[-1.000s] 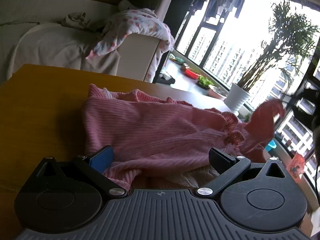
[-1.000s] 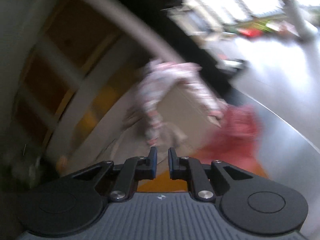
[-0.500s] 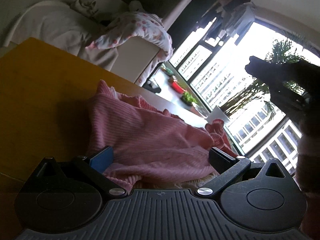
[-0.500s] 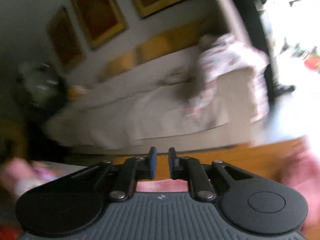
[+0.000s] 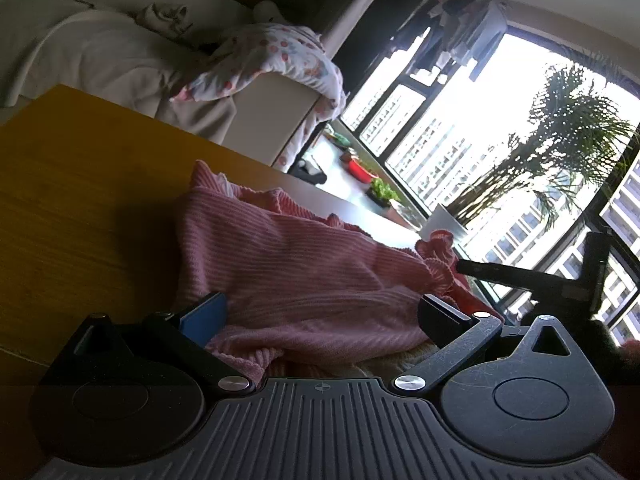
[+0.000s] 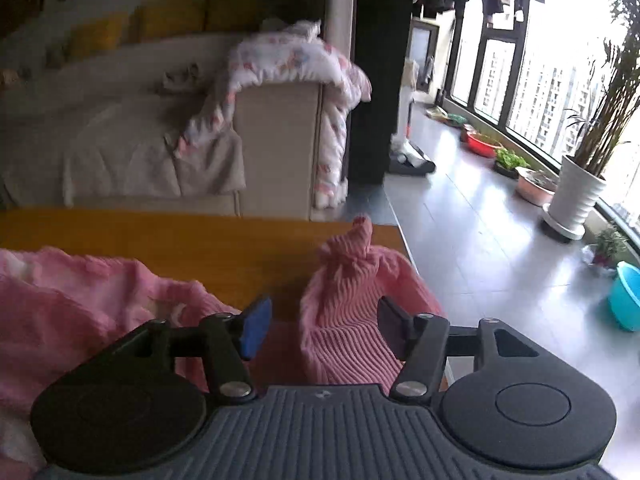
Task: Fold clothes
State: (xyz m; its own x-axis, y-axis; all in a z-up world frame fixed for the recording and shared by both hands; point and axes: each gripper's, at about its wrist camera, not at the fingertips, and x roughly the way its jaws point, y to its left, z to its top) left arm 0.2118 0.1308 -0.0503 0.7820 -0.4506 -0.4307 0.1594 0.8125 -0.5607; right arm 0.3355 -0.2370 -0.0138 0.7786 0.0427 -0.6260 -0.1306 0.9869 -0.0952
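left hand-held gripper (image 5: 322,316) spread wide over pink ribbed garment (image 5: 296,272) on wooden table (image 5: 80,208).

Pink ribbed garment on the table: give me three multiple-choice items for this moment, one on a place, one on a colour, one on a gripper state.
1. Where does the pink ribbed garment lie?
A. on the wooden table
B. on the sofa
C. on the floor

2. What colour is the basin on the floor by the window?
A. red
B. turquoise
C. black

3. How do the right gripper jaws stand?
A. shut on cloth
B. shut, empty
C. open, around a ribbed fold

Key: 1 A, the cloth rests on the orange-brown tabletop; 2 B, the right wrist view shows it turquoise; 3 C, the fingers stand apart with cloth between them.
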